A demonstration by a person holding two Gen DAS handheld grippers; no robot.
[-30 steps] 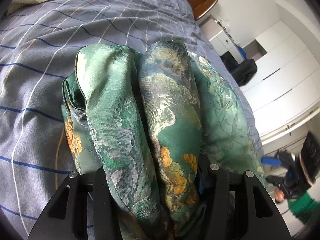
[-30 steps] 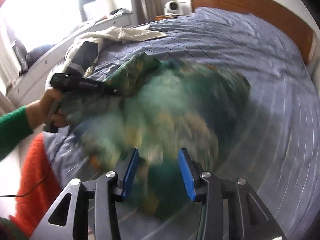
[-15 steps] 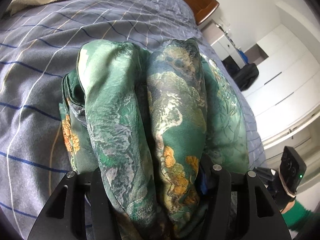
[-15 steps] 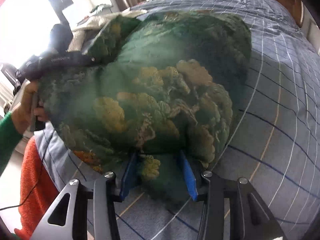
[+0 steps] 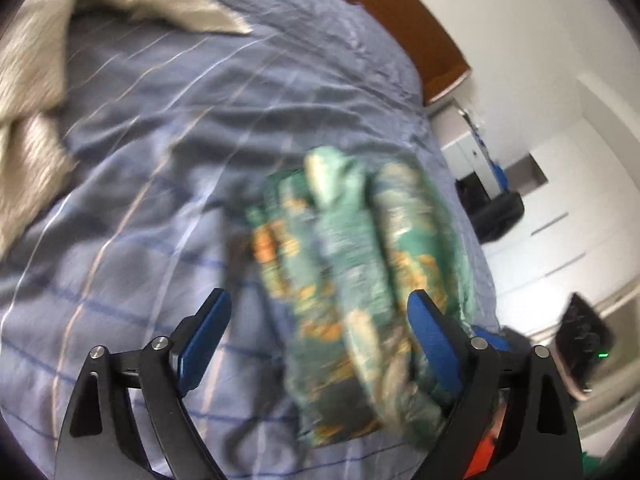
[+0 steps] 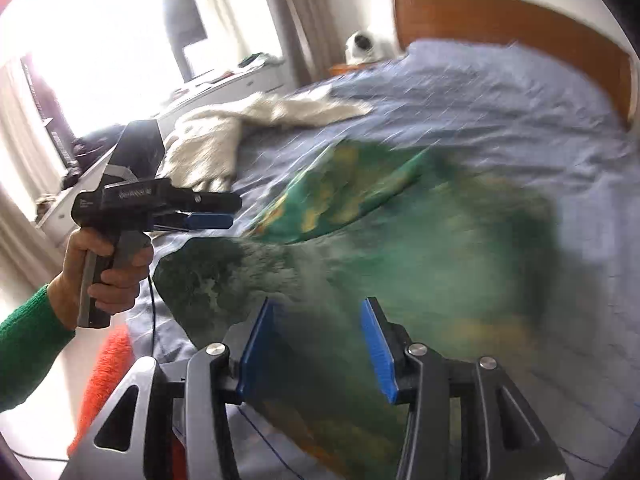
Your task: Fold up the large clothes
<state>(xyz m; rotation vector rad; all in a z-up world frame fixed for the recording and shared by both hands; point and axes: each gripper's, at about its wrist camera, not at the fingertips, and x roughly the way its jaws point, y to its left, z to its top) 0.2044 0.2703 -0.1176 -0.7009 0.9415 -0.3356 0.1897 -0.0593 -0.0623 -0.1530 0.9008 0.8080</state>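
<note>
Left gripper [image 5: 318,322] stands with its blue pads wide apart; its jaws have just been opening, and the folded green floral garment [image 5: 360,280] lies between them on the bed, close against the right-hand pad and clear of the left one, so nothing is gripped. From the right wrist view that gripper [image 6: 224,216] is seen off to the left, held by a hand [image 6: 108,264] in a green sleeve [image 6: 28,344], its tips just short of the garment's near edge.

Right gripper [image 6: 320,344] has its pads narrower, and its jaws have just been opening a little. The garment [image 6: 400,264] lies blurred ahead of and between the pads; whether they press on it I cannot tell. Beyond both grippers spreads the blue striped bedspread [image 5: 160,128], with a cream knitted garment [image 6: 248,128] far off to the left near the wooden headboard [image 6: 500,20].
</note>
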